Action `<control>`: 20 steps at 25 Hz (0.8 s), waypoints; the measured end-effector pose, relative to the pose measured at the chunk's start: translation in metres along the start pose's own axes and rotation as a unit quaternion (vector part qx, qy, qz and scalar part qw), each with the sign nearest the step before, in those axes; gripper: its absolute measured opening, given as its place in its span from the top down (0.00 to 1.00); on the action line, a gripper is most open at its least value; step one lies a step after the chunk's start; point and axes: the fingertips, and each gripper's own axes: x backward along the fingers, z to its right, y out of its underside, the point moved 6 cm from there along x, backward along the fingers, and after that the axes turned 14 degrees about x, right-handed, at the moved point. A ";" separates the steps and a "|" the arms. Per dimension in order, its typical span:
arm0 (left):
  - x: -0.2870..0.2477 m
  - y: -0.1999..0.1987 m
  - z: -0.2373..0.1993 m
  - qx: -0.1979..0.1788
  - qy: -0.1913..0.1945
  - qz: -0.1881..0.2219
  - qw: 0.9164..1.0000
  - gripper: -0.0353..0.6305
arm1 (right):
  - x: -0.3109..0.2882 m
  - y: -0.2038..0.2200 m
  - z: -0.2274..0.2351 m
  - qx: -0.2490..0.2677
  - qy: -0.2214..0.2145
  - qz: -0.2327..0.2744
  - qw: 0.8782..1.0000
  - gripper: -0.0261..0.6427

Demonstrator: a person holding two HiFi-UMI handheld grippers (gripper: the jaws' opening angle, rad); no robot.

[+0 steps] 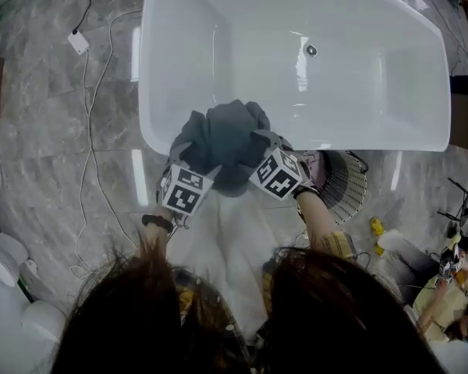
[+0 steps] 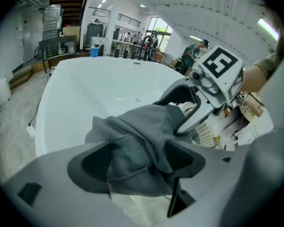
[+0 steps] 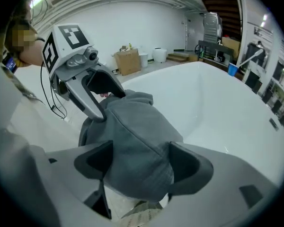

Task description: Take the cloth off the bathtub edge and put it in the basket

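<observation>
A dark grey cloth [image 1: 222, 142] lies bunched over the near rim of the white bathtub [image 1: 150, 119]. Both grippers come down on it from my side. My left gripper [image 1: 193, 160] stands open over the cloth's left part, and in the left gripper view the cloth [image 2: 132, 141] lies between its two dark pads [image 2: 92, 167]. My right gripper [image 1: 259, 153] is open over the right part, with the cloth [image 3: 132, 145] bulging between its jaws. The ribbed white basket [image 1: 345, 185] stands on the floor just right of my right hand.
The tub's drain [image 1: 311, 51] sits mid-basin, with taps at the far rim. A white plug and cable [image 1: 78, 43] trail over the marble floor at left. White fixtures [image 1: 8, 283] line the left edge. A person [image 1: 452, 302] crouches at the lower right beside clutter.
</observation>
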 end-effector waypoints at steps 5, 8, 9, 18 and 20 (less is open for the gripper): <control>-0.017 0.007 0.004 -0.078 -0.037 -0.016 0.996 0.43 | -0.017 0.003 0.003 0.006 -0.020 -0.022 1.000 0.42; -0.026 0.008 0.005 -0.113 -0.065 -0.016 0.991 0.44 | -0.023 0.003 0.003 0.005 -0.026 -0.035 0.999 0.42; -0.028 0.007 0.005 -0.118 -0.072 -0.017 0.990 0.44 | -0.024 0.003 0.003 0.005 -0.026 -0.038 0.999 0.42; -0.032 0.004 0.006 -0.131 -0.097 -0.030 0.986 0.44 | -0.023 0.003 0.003 -0.002 -0.019 -0.040 0.999 0.43; -0.031 0.004 0.006 -0.130 -0.093 -0.035 0.987 0.44 | -0.022 0.003 0.003 -0.002 -0.021 -0.038 0.999 0.45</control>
